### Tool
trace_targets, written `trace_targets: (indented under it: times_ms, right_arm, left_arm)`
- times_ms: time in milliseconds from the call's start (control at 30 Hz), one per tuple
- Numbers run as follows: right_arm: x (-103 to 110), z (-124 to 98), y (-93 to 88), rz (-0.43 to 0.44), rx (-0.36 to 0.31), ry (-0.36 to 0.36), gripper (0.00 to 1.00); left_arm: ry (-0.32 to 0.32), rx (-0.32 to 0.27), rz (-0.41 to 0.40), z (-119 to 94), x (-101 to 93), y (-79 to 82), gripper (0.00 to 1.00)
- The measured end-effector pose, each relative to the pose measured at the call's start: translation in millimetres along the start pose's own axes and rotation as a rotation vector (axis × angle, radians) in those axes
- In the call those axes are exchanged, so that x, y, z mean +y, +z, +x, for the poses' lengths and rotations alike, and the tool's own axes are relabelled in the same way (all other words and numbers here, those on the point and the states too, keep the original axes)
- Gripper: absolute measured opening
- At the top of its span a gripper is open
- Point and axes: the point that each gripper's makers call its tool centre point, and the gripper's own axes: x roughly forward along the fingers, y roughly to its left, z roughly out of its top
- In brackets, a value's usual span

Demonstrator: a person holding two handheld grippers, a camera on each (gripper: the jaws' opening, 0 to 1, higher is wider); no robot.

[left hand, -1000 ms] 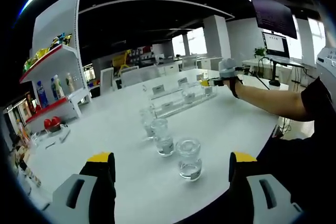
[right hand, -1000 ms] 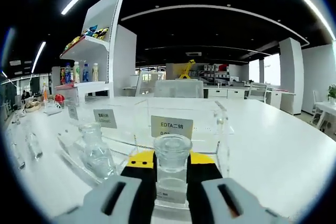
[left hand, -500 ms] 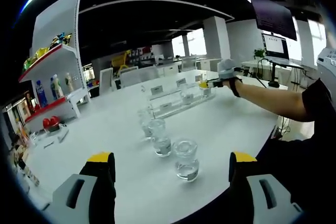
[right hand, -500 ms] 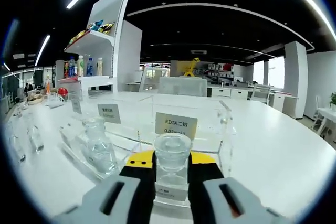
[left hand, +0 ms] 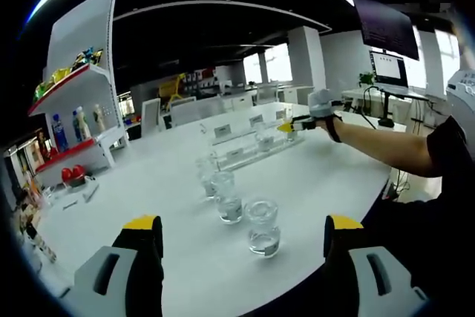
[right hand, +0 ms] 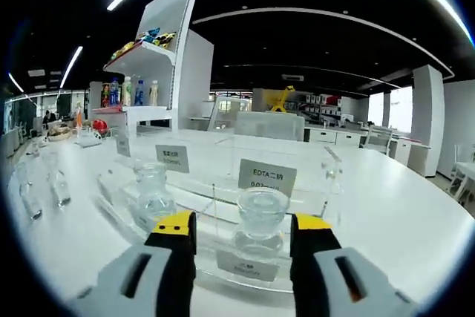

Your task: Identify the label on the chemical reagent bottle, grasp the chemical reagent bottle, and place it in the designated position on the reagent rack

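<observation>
In the right gripper view a clear glass reagent bottle [right hand: 261, 211] stands in the transparent rack [right hand: 223, 250], in front of a white tag reading EDTA [right hand: 267, 176]. My right gripper [right hand: 243, 222] is open, its yellow-tipped jaws on either side of that bottle and apart from it. A second bottle [right hand: 154, 194] stands in the rack slot to the left. In the left gripper view my left gripper [left hand: 243, 222] is open and holds nothing. Three clear bottles [left hand: 263, 225] stand in a row on the white table ahead of it. Farther off, a person's hand holds the right gripper [left hand: 291, 125] at the rack [left hand: 249, 150].
A white shelf unit [left hand: 74, 120] with drink bottles stands at the table's far left. More small bottles [right hand: 58, 187] stand loose on the table left of the rack. The person's arm [left hand: 378, 142] reaches across the right side. A monitor [left hand: 390, 61] stands beyond it.
My right gripper has opened and let go of the bottle, which now stands in the rack slot by the EDTA tag. The left gripper has hardly moved.
</observation>
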Motion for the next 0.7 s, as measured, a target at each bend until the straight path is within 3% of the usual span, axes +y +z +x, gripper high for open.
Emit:
trace_targets:
  times_ms: [233,400,567,700]
  right_arm:
    - [4,-7,8.9,-0.030,-0.009,0.020,0.67]
    - [2,-19,26.9,-0.040,-0.063,0.023,0.87]
    - [4,-48,39.1,-0.045,-0.086,0.046,0.96]
    - [7,-71,50.3,-0.033,-0.113,0.066,0.97]
  left_arm:
    - [0.006,-0.006,0.004,-2,2.2,2.9,0.89]
    - [0.005,-0.008,0.008,-2,1.4,4.0,0.89]
    - [0.000,-0.011,0.013,-2,-1.4,5.2,0.89]
    - [0.000,-0.014,0.018,-3,-2.2,7.4,0.89]
